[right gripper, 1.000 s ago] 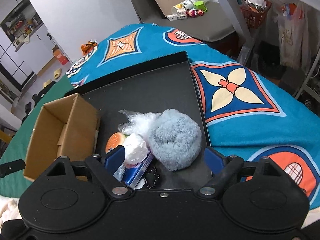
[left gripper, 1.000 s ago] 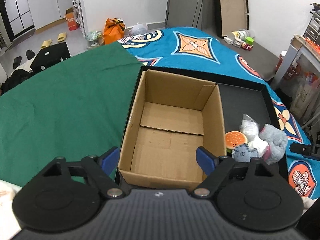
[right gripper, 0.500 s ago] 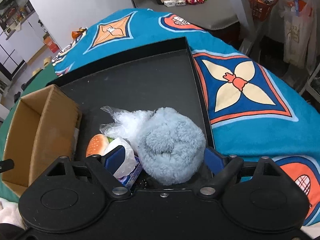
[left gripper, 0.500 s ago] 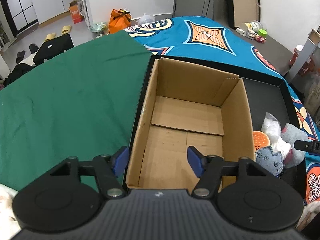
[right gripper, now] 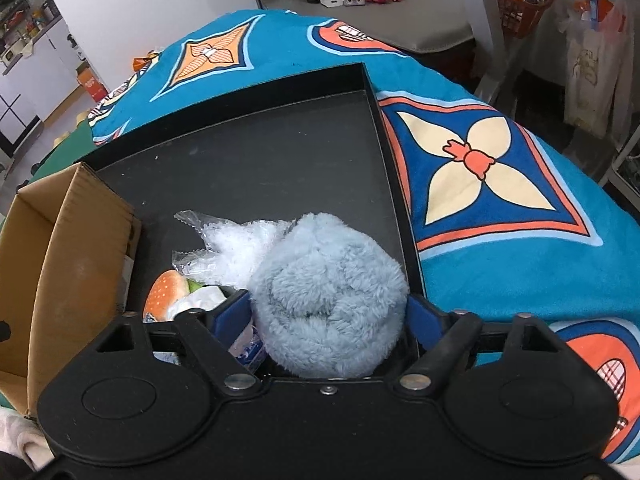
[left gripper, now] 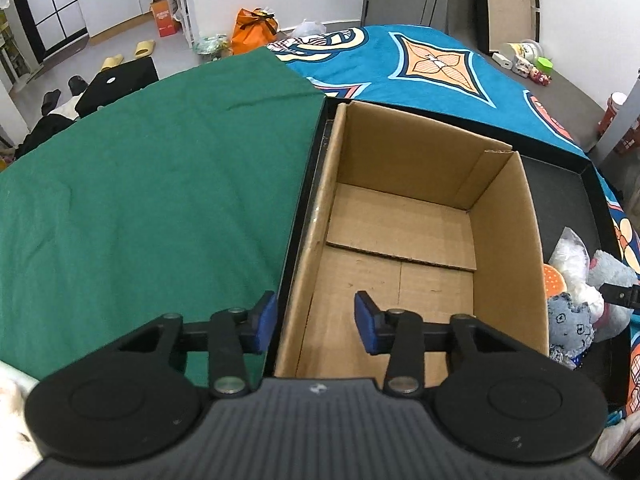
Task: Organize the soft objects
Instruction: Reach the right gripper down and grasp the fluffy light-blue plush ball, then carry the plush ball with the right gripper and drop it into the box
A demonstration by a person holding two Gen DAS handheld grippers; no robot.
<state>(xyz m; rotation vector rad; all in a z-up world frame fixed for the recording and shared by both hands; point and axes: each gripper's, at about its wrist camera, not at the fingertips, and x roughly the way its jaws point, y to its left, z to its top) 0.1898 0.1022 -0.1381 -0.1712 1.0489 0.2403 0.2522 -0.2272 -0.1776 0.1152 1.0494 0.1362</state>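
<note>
The left gripper (left gripper: 316, 322) straddles the left wall of the box (left gripper: 404, 240), one blue pad outside over the tray's (left gripper: 560, 184) edge, the other inside; its jaws are closing, not yet pressing the cardboard. The box stands empty in the tray's left end, on a table spread with green cloth (left gripper: 152, 184) and a blue blanket (right gripper: 500, 216). The right gripper (right gripper: 330, 314) is down around the fluffy blue roll (right gripper: 332, 300), jaws closing, pads at its sides; I cannot tell whether they squeeze it. The roll sits near the tray's right wall, touching a clear bag (right gripper: 236, 248), with a burger toy (right gripper: 166, 294) just left.
</note>
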